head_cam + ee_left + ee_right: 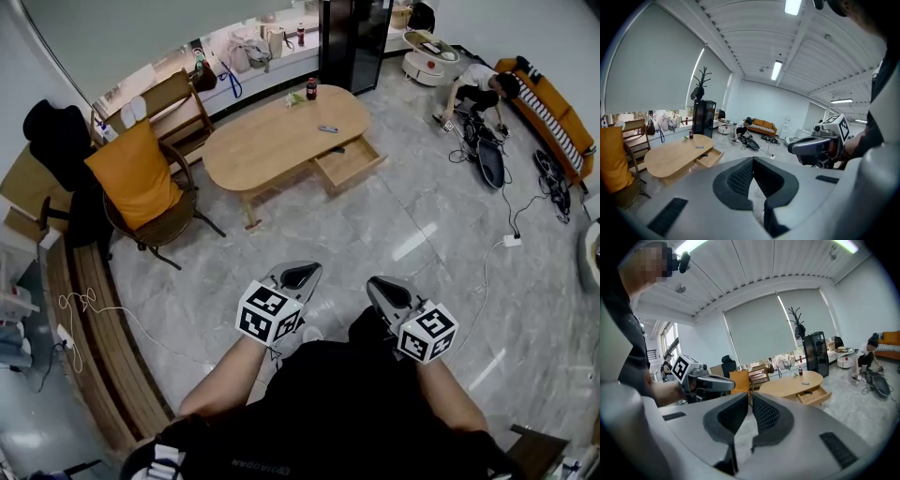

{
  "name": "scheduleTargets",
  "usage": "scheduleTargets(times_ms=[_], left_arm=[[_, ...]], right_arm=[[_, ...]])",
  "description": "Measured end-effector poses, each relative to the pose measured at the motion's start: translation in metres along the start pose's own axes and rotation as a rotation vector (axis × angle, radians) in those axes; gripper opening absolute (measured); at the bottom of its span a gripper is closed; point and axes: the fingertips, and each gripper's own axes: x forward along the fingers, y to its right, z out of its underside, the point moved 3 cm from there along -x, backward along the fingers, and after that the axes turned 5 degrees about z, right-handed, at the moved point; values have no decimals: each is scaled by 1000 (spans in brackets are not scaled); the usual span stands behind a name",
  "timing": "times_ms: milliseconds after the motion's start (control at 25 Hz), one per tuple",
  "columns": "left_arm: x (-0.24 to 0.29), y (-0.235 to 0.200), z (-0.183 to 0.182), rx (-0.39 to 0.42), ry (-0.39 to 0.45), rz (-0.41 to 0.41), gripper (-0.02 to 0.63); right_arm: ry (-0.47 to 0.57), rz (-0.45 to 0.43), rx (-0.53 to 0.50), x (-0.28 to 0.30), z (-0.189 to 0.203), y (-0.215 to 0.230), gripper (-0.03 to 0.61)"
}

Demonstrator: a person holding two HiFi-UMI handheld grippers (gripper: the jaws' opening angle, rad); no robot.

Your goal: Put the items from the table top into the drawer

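An oval wooden table [272, 141] stands far ahead across the floor, with its drawer [349, 161] pulled open toward me. On the top are a red bottle [311, 89], a small dark flat item [327, 128] and a small greenish thing [295, 100]. Both grippers hang low in front of my body, well short of the table. My left gripper [298, 275] is shut and empty. My right gripper [386, 289] is shut and empty too. The left gripper view shows the table [670, 157] and drawer [708, 158]; the right gripper view shows them too, the table [792, 383] and the drawer [814, 396].
A wicker chair with an orange cushion [141, 178] stands left of the table. A black cabinet [354, 37] is behind it. A person [483, 94] crouches by an orange sofa [553, 117] at the right, with cables [511, 239] on the grey tiled floor.
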Motion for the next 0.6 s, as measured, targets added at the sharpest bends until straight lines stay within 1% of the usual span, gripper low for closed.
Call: scheduleTargets(times_ms=[120,400,480,600], left_arm=[[5,1,0,-8,4,1,5],[9,-9,17,-61,-17,-33,5],[13,-15,17,-76,-24,-44,5],[27,-22,9,-65,-34,-48,5]], right_arm=[[4,5,11,0,-2,8,6],[-39,-35,15,17,3,14,6],[-41,-39,22,22,1,21,6],[-28,-37,42,33,-4,41,6]])
